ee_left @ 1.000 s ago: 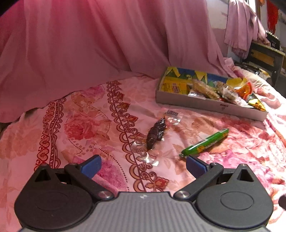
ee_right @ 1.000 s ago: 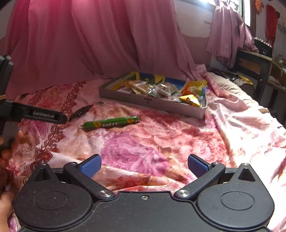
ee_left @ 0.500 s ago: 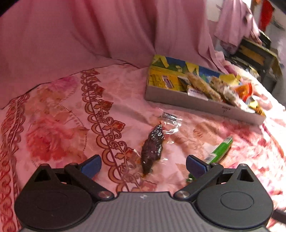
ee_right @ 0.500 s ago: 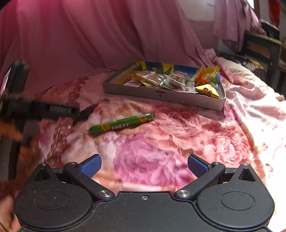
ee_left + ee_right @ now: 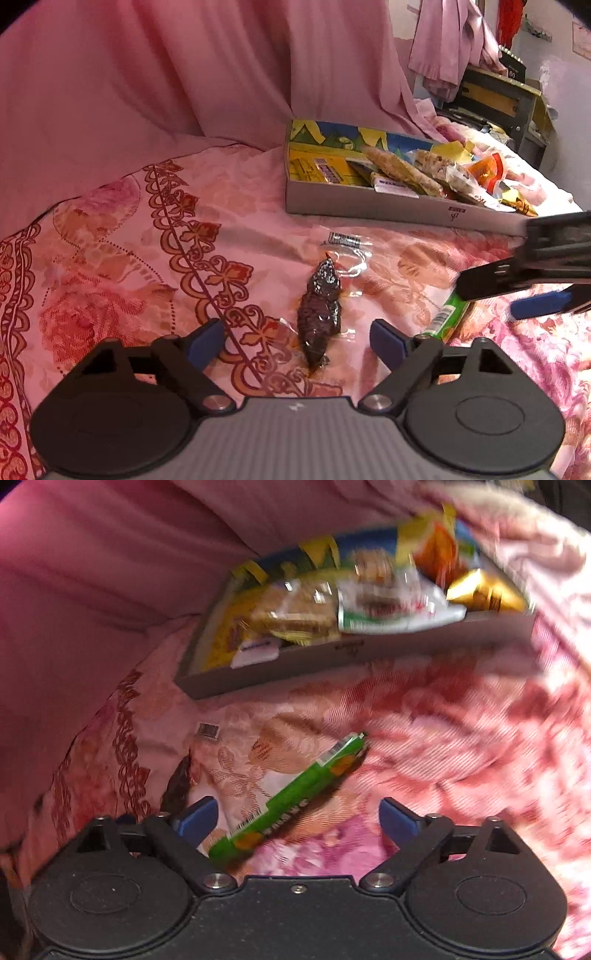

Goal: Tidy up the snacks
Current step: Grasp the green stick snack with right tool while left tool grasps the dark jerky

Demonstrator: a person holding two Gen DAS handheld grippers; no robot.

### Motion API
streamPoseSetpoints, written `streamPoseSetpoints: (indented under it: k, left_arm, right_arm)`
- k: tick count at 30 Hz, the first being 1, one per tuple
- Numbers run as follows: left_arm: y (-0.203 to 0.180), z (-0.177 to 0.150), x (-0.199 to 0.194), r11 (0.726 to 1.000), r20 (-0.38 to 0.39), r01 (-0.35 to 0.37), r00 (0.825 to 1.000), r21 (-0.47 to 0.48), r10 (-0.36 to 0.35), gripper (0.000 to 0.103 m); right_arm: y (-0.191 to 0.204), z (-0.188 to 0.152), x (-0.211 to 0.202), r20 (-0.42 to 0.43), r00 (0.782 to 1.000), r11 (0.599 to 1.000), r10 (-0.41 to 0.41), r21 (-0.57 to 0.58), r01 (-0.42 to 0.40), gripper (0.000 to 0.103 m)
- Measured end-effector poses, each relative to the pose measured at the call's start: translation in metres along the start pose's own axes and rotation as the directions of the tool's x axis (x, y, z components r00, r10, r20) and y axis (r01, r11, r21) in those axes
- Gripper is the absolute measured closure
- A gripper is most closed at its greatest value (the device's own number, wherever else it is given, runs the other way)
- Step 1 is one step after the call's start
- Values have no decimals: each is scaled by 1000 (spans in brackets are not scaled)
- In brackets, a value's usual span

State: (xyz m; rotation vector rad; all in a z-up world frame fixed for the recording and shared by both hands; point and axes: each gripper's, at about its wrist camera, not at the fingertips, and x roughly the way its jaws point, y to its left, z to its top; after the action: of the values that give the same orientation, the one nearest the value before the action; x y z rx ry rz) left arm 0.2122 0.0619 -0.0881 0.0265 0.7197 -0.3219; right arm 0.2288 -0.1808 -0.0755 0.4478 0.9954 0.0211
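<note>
My left gripper (image 5: 297, 341) fingers spread astride the dark snack (image 5: 319, 310); right gripper (image 5: 297, 818) spread over the green stick (image 5: 291, 797); I should lower squarely, then close mid-length.

In the left wrist view, the left tool (image 5: 297, 341) hangs low over the floral bedspread (image 5: 110, 266) with its blue-padded fingers (image 5: 205, 341) spread wide, and the dark snack in a clear wrapper (image 5: 319, 314) lies between them, touching neither. Beyond it a grey cardboard box (image 5: 388, 210) holds a pile of mixed snack packets, with pink drapery (image 5: 184, 74) behind. At the right edge the right tool (image 5: 535, 280) reaches in above a green tube-shaped packet (image 5: 448, 317), whose far end it hides.
</note>
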Motion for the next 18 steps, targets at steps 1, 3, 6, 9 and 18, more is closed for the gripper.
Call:
streamPoseSetpoints:
  k: [1,3,6,9,18]
  left_arm:
    - [1,0,0,1000,5,7,1000,-4,-7,19]
    - [3,1,-1,1000,20,28,999,-9,-27,22]
    - [3,0,-1,999,35,42,999,-7,-42,28]
    - [-3,-1,1,999,38,49,998,17,-50,32]
    - [-17,-4,6,997,-11,58,998,55,-57,45]
  right_arm:
    - [0,1,5,-17,1000,1000,5,25,-5,14]
    - [1,2,13,-31,1000,998,3,56,-1,14]
    - [6,2,18,-22,1000,999,-22,49,23,20]
    - [15,-2,20,-9,999,999,-53,-3,53,26]
    - [13,-17,16,34,997,970,-76,-227,82,59]
